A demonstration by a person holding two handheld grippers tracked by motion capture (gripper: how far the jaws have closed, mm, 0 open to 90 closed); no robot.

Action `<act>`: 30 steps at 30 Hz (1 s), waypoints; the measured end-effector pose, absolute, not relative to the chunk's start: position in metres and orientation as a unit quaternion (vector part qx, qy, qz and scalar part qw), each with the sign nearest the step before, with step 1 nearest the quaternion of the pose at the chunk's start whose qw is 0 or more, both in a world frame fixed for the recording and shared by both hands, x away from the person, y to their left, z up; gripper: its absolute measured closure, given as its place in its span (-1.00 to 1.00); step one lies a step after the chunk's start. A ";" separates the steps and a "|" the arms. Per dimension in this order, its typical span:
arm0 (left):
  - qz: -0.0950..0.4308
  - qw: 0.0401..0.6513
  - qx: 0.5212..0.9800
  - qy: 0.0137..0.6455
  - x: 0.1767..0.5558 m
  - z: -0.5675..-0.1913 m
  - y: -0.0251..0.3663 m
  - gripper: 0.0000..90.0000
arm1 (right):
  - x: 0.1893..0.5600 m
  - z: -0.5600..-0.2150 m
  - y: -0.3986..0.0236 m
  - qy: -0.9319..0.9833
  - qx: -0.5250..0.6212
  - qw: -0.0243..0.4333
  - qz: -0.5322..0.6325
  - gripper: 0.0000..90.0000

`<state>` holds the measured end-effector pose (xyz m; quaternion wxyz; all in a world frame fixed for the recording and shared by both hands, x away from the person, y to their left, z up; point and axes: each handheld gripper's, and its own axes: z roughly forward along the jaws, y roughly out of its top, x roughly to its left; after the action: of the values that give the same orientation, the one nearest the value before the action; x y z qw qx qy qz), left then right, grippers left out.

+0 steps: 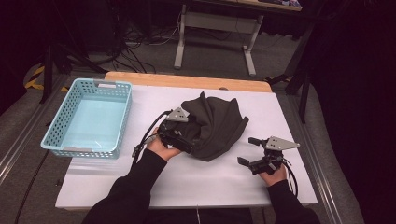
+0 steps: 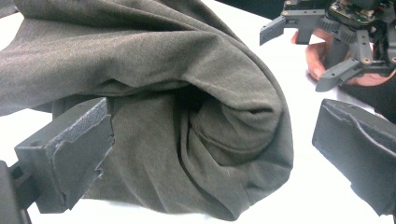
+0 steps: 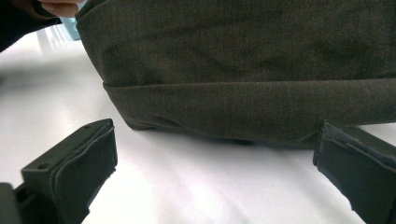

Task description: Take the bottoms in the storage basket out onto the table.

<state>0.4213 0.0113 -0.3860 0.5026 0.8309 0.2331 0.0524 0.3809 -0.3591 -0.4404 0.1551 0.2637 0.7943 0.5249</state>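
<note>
A dark grey-green garment (image 1: 215,125) lies crumpled in the middle of the white table cover (image 1: 196,182). My left gripper (image 1: 186,139) is pressed against its left edge. In the left gripper view that gripper (image 2: 215,158) is open, with folds of the garment (image 2: 187,107) bulging between the wide-apart jaws. My right gripper (image 1: 244,150) is open on the table just right of the garment, not touching it. In the right gripper view that gripper (image 3: 215,177) has bare white table between its jaws, and the garment's hem (image 3: 243,107) lies a short way ahead.
A light blue perforated basket (image 1: 79,150) stands empty at the table's left. A wooden table edge (image 1: 187,80) shows at the back. Desk legs and cables are on the floor beyond. Bare white cover runs along the front and right.
</note>
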 end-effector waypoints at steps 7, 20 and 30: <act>0.058 0.505 0.828 0.238 0.413 -0.387 0.027 -0.99 | 0.381 -0.441 -0.358 0.796 0.262 0.156 0.523 -0.99; 0.072 0.497 0.833 0.232 0.395 -0.394 0.051 -0.98 | 0.380 -0.440 -0.357 0.798 0.259 0.157 0.521 -0.99; 0.079 0.484 0.836 0.245 0.385 -0.408 0.073 -0.98 | 0.380 -0.440 -0.357 0.798 0.259 0.155 0.522 -0.99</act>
<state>0.3854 0.0728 -0.4079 0.4841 0.8363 0.2450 0.0786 0.3800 -0.3572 -0.4405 0.1552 0.2586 0.7981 0.5216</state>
